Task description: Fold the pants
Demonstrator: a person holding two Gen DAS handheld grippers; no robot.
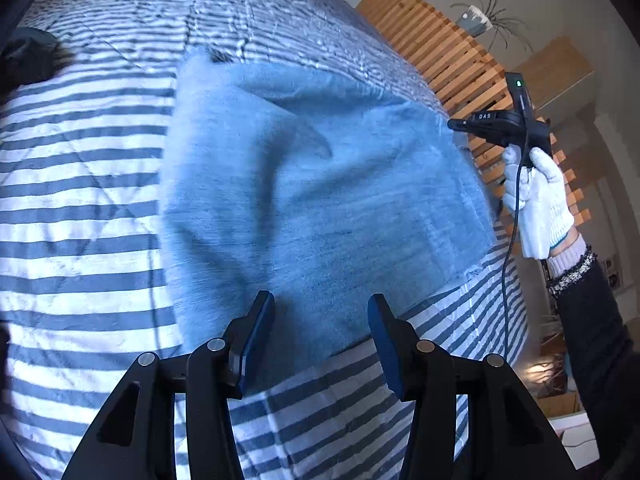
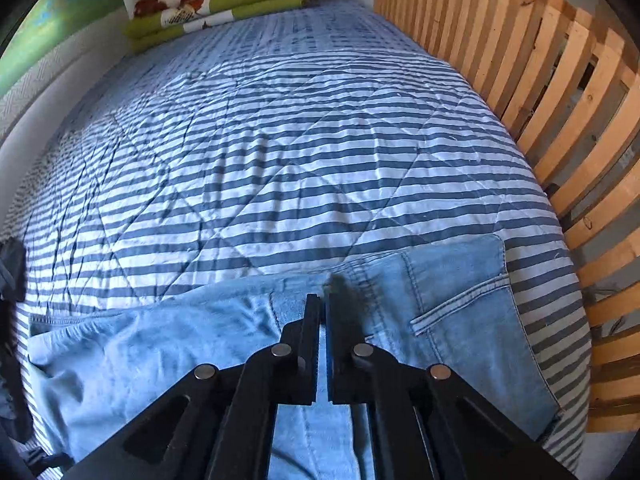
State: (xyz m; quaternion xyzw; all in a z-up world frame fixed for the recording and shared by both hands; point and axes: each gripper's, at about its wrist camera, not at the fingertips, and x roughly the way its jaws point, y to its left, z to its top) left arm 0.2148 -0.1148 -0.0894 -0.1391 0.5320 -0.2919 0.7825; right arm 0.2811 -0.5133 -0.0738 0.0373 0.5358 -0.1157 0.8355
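Denim fills the space just ahead of the left claw (image 1: 320, 320): light blue pants (image 1: 304, 184) spread on a striped quilt (image 1: 80, 240) covering the bed, their near edge lying right under the two blue-padded fingers (image 1: 256, 344). That claw stands apart, with nothing between its pads, and it tilts down toward the cloth from above. A raised fold runs through the fabric a little beyond the fingertips, and the cloth looks blurred there.

Off to the right of the left claw and farther out, a white-gloved hand (image 1: 536, 200) grips the handle of the right claw (image 2: 323, 300), wrist bent upward, a dark sleeve (image 1: 592, 340) trailing back toward the camera and a cable (image 1: 510, 264) hanging below. From the left wrist view its tip meets the far right edge of the pants.

Seen from its own camera, the right claw points steeply down, its fingers drawn together on the pants near the seam by the waistband; a thin layer of denim appears pinched at the tips, though the dark blur there makes the exact bite hard to read. A back pocket (image 2: 464, 304) lies just right of those tips.

Beyond both claws the quilt runs on bare, with a wooden slatted rail (image 2: 540, 92) along the right side and folded green and patterned bedding (image 2: 216, 4) at the far end.
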